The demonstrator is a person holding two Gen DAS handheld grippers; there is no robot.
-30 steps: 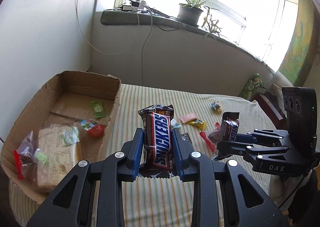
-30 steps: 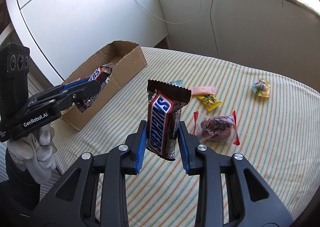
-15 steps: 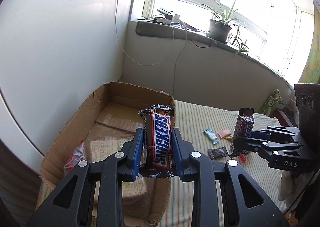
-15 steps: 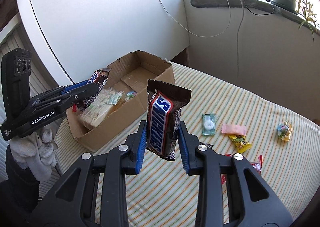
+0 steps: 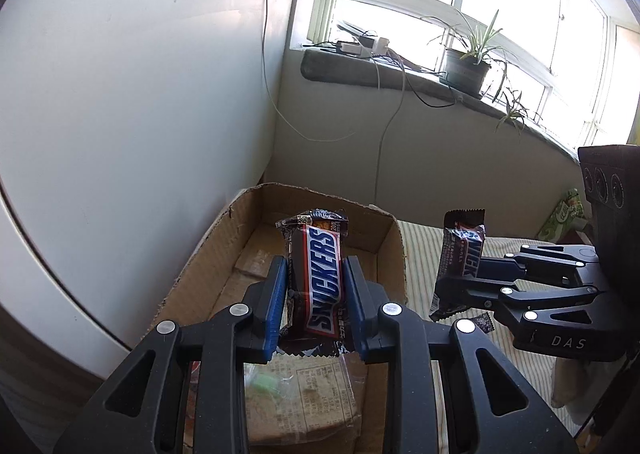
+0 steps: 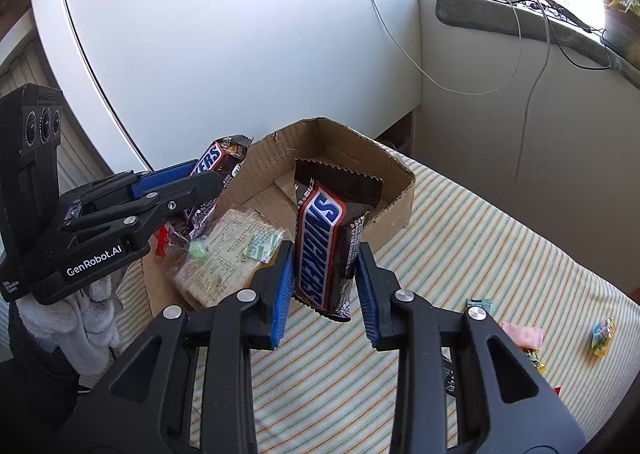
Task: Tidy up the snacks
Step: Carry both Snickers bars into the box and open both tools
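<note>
Left gripper [image 5: 316,304]: I have it clamped on a Snickers bar [image 5: 320,278], pads across the bar's mid-body, long axis pointing away from the camera. The bar hangs in the air above the box [image 5: 390,254], over its near half as far as I can judge.

Right gripper [image 6: 324,286]: clamped on a second Snickers [image 6: 326,242], also mid-body, upright with the crimped end up. It sits just outside the box, over the striped cloth [image 6: 460,254] near the box's right wall.

Handling note: both bars look light and fairly stiff, with a glossy film wrapper that I judge slippery. The side grip across the solid middle is the right place; the crimped ends would only crumple and let the bar swing.

Count, near to far:
- Snickers in hand: 2, one per gripper
- In the box: 1 large flat cracker pack [image 6: 224,254], 1 green-and-white sweet [image 6: 260,248] lying on it, 1 pale green sweet [image 6: 197,250], and something red [image 6: 162,244] partly hidden behind the left gripper
- Loose on the cloth to the right: a teal sweet [image 6: 479,302], a pink one [image 6: 524,336], a yellow one [image 6: 534,360] and a blue-yellow one [image 6: 600,336], 4 that I can make out; a dark wrapper is half hidden by my right finger, so the total is uncertain
</note>
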